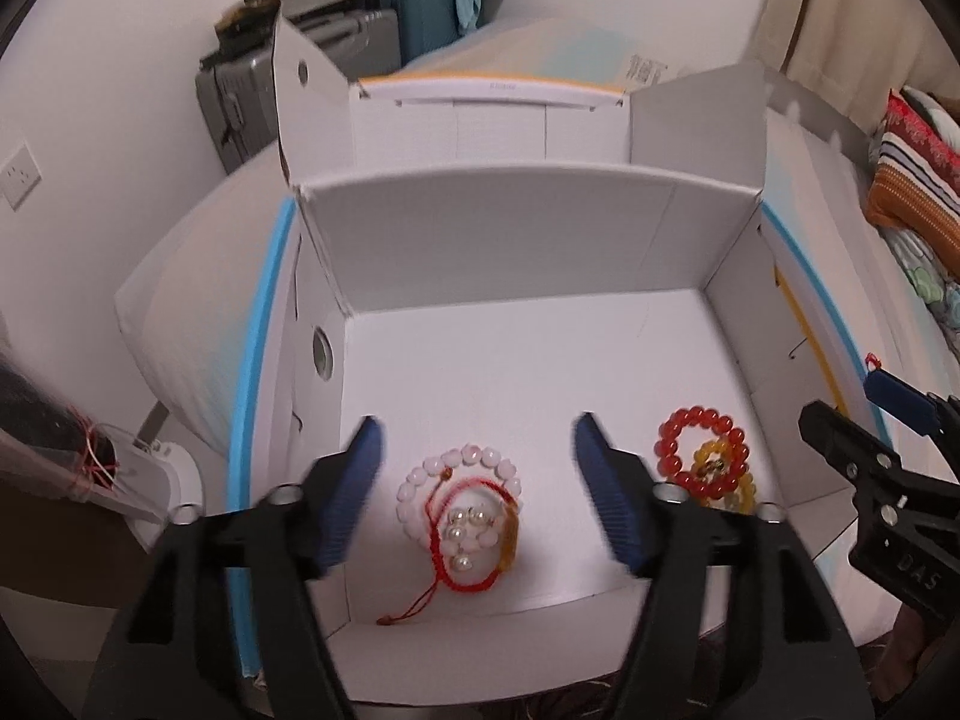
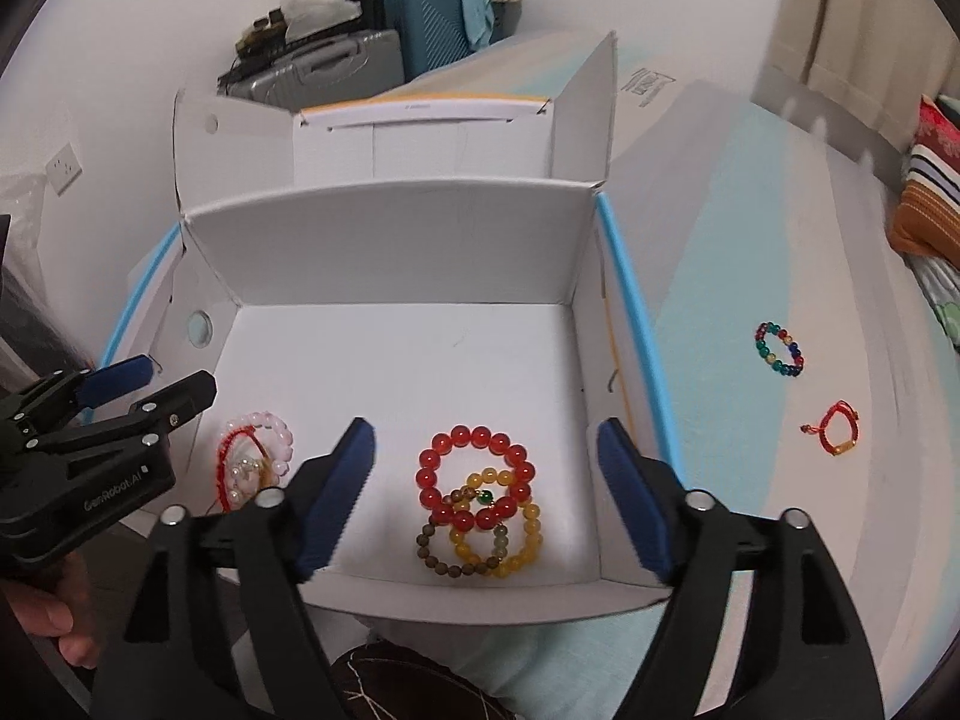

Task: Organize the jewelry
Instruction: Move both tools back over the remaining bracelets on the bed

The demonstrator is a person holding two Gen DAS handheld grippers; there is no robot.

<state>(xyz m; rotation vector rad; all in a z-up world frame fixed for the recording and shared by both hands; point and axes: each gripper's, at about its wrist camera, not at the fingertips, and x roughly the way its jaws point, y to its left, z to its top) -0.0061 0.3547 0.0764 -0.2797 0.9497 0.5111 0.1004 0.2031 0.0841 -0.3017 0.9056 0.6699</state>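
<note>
An open white cardboard box [image 1: 510,228] [image 2: 390,240] holds two piles of jewelry. On its left lie a pink bead bracelet [image 1: 456,468] [image 2: 270,426], a red cord bracelet [image 1: 474,540] and a pearl piece. On its right lie a red bead bracelet [image 2: 474,480] [image 1: 702,450], a yellow one [image 2: 516,540] and a brown one [image 2: 444,558]. My left gripper [image 1: 477,486] [image 2: 150,384] is open and empty above the pink pile. My right gripper [image 2: 486,486] [image 1: 840,402] is open and empty above the red pile. A multicoloured bead bracelet [image 2: 780,348] and a red cord bracelet [image 2: 837,429] lie outside the box on the right.
The box stands on a pale blue and white surface [image 2: 750,240]. Suitcases [image 2: 384,42] stand at the back against the wall. A striped cushion [image 2: 930,192] lies at the far right. The box lid flaps [image 1: 306,96] stand up behind.
</note>
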